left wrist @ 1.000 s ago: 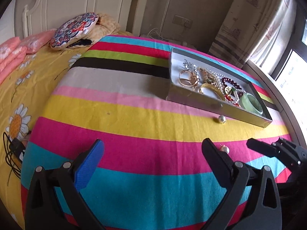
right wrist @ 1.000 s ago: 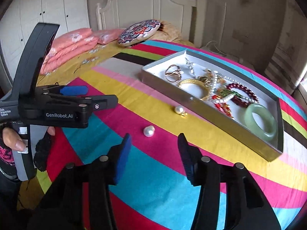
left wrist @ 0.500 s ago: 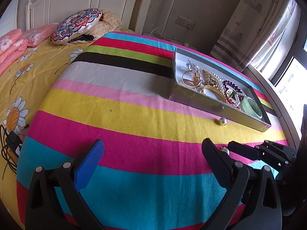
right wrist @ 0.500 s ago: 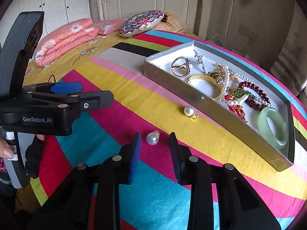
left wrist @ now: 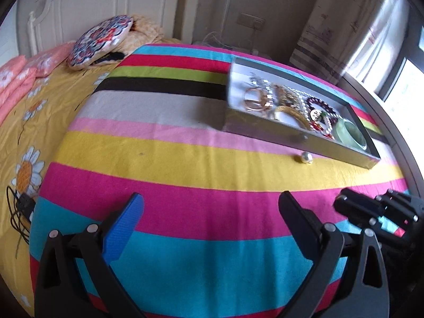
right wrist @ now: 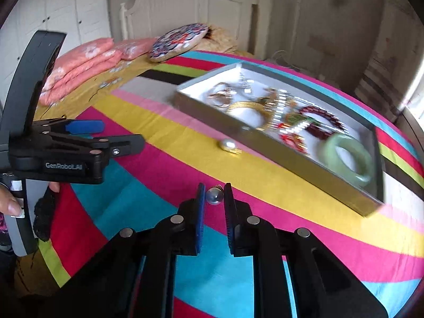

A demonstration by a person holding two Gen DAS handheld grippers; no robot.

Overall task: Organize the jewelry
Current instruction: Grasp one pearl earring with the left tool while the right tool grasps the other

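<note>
My right gripper (right wrist: 214, 193) has its jaws drawn close around a pearl earring (right wrist: 213, 195) that lies on the striped bedspread; whether the pads touch it I cannot tell. A second pearl earring (right wrist: 228, 145) lies by the near wall of the grey jewelry tray (right wrist: 267, 143); it also shows in the left wrist view (left wrist: 306, 157). The tray (left wrist: 265, 135) holds rings, a gold bangle, bead bracelets and a green jade bangle (right wrist: 347, 160). My left gripper (left wrist: 212, 212) is open and empty above the bedspread, left of the right gripper (left wrist: 371, 209).
A patterned round cushion (left wrist: 102, 39) and folded pink bedding (right wrist: 82, 66) lie near the white headboard. A black cable (left wrist: 18, 212) lies at the bed's left edge. Curtains and a window are on the right.
My right gripper has moved forward over the nearer pearl earring and its jaws have narrowed around it. The left gripper has shifted slightly and stays open.
</note>
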